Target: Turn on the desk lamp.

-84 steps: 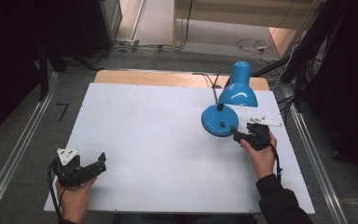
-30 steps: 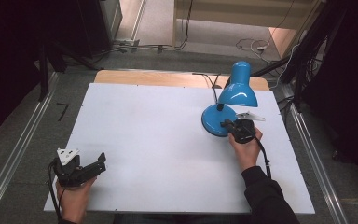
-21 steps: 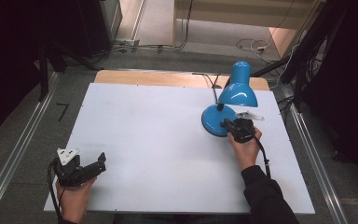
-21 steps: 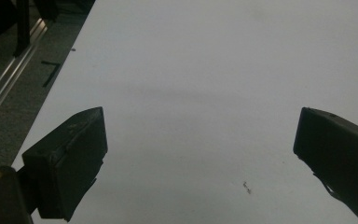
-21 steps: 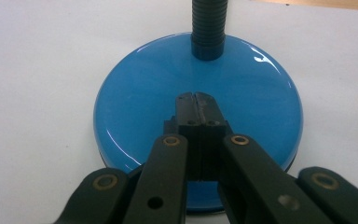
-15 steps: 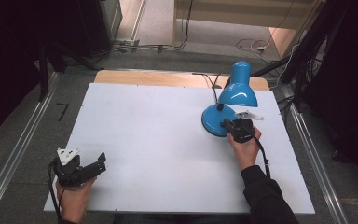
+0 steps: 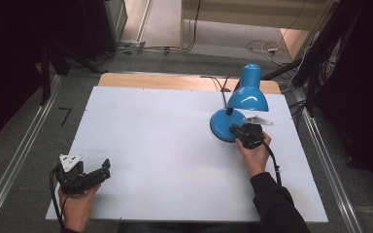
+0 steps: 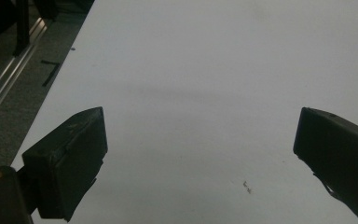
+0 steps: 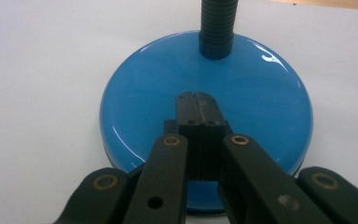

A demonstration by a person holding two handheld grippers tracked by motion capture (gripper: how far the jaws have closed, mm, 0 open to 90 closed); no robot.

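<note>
A blue desk lamp [image 7: 243, 97] stands at the right rear of the white table [image 7: 165, 145], its shade tipped over a round blue base [image 9: 144, 93] with a black ribbed neck [image 9: 219, 23]. My right gripper [image 7: 234, 128] is shut, its closed jaws resting over the middle of the base; the tips [image 9: 195, 95] sit just in front of the neck. My left gripper [image 7: 104, 167] is held near the table's front left corner, open, with bare table between its pads [image 8: 70, 154].
A black cable [image 7: 213, 80] runs from the lamp across the wooden strip [image 7: 150, 80] at the table's far edge. Metal rails [image 7: 9, 165] flank both sides. More cables lie on the floor beyond.
My right gripper moved left and forward from beside the lamp onto its base, then stayed still. The left gripper has not moved.
</note>
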